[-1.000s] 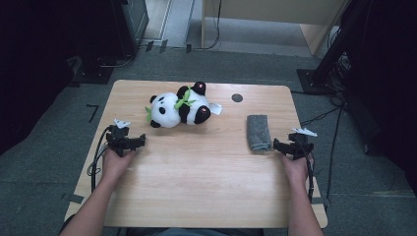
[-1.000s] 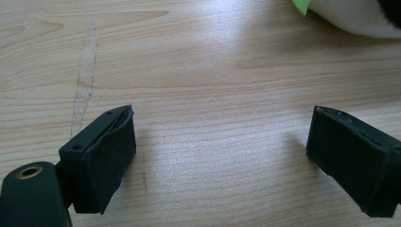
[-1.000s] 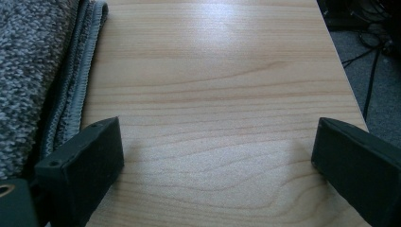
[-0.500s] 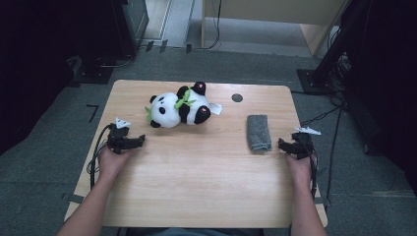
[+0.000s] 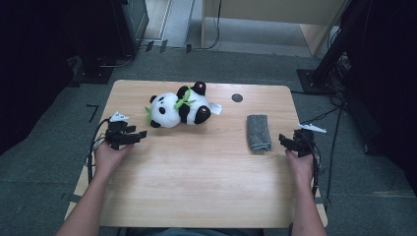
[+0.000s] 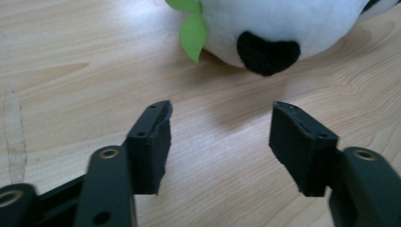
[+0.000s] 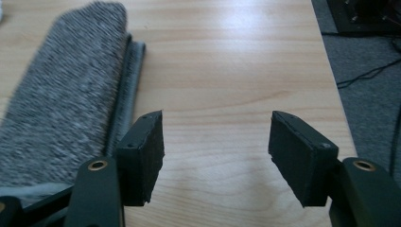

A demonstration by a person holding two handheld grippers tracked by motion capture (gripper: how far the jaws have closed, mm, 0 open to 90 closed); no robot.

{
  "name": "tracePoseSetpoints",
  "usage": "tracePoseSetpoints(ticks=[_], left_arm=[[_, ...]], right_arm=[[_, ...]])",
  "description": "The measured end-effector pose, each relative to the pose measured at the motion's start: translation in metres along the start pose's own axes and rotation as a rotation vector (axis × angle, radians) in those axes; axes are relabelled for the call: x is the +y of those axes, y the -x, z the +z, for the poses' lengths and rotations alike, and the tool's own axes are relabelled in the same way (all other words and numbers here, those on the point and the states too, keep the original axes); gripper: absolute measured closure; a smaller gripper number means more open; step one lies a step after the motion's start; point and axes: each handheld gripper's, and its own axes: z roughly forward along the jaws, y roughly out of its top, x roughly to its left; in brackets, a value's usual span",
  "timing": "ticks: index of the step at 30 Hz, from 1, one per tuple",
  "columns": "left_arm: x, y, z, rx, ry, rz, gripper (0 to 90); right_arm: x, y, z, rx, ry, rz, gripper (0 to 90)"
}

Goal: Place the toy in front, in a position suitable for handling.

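Since a second ago my left tool (image 5: 140, 133) has lifted a little off the desk (image 5: 206, 187) and its jaws have just been closing, with nothing between them; my right tool (image 5: 283, 139) has barely shifted, its jaws having narrowed slightly too, also on nothing. Both are still fairly wide apart and hold nothing.

The panda plush (image 5: 179, 109) lies on the far left part of the desk, just ahead and to the right of my left tool, near but not touching. In the left gripper view its white body and one black paw (image 6: 267, 53) sit just beyond the jaw tips, with a green leaf (image 6: 193, 32) hanging beside it. It lies on its side, long axis running across the desk, head toward my left, feet toward the right, slightly tilted away.

The grey folded cloth (image 5: 258, 132) lies just left of my right tool; in the right gripper view it (image 7: 66, 99) runs alongside the left jaw. Its long axis runs away from me.

A white tag (image 5: 215, 108) sticks out by the panda's foot; I cannot read any writing on it.
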Motion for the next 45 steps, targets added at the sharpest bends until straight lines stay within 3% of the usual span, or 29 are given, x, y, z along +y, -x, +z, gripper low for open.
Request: tracePoseSetpoints(ticks=[2, 4, 6, 9, 11, 12, 14, 15, 16, 17, 21, 26, 33, 45], left_arm=[[0.001, 0.001, -0.001, 0.001, 0.006, 0.005, 38.2], [0.004, 0.004, -0.002, 0.003, 0.014, 0.024, 38.2], [0.007, 0.006, -0.003, -0.014, 0.017, 0.029, 38.1], [0.011, 0.008, -0.005, -0.058, 0.031, 0.014, 38.0], [0.016, 0.01, -0.005, -0.099, 0.032, 0.005, 37.3], [0.016, 0.01, -0.005, -0.099, 0.032, 0.005, 37.2], [0.021, 0.012, -0.005, -0.122, 0.031, 0.019, 37.2], [0.023, 0.014, -0.004, -0.135, 0.028, 0.03, 37.3], [0.029, 0.021, -0.002, -0.116, 0.002, 0.092, 37.0], [0.031, 0.024, -0.001, -0.1, -0.01, 0.12, 36.2], [0.038, 0.03, 0.003, -0.093, -0.032, 0.155, 35.7], [0.049, 0.036, 0.005, -0.119, -0.005, 0.147, 35.9], [0.073, 0.045, 0.01, -0.154, 0.018, 0.164, 36.8], [0.107, 0.053, 0.018, -0.168, 0.03, 0.182, 38.0]], right_arm=[[0.001, -0.002, -0.001, 0.007, -0.002, 0.0, 39.7], [0.005, -0.007, -0.002, 0.002, -0.006, -0.04, 40.5], [0.006, -0.009, -0.002, 0.004, -0.006, -0.048, 42.1], [0.008, -0.014, -0.004, 0.027, 0.003, -0.063, 44.6], [0.008, -0.018, -0.005, 0.081, 0.008, -0.049, 44.4], [0.008, -0.018, -0.005, 0.081, 0.008, -0.049, 44.4], [0.01, -0.023, -0.006, 0.088, 0.011, -0.059, 42.1], [0.013, -0.028, -0.007, 0.116, -0.001, -0.07, 42.2], [0.015, -0.03, -0.008, 0.12, -0.002, -0.082, 42.5], [0.015, -0.032, -0.009, 0.131, 0.004, -0.093, 43.7], [0.015, -0.039, -0.007, 0.152, 0.009, -0.105, 44.1], [0.015, -0.049, -0.003, 0.161, -0.013, -0.118, 41.8], [0.015, -0.06, -0.002, 0.169, 0.018, -0.157, 42.9], [0.014, -0.069, 0.001, 0.19, 0.02, -0.173, 44.7]])
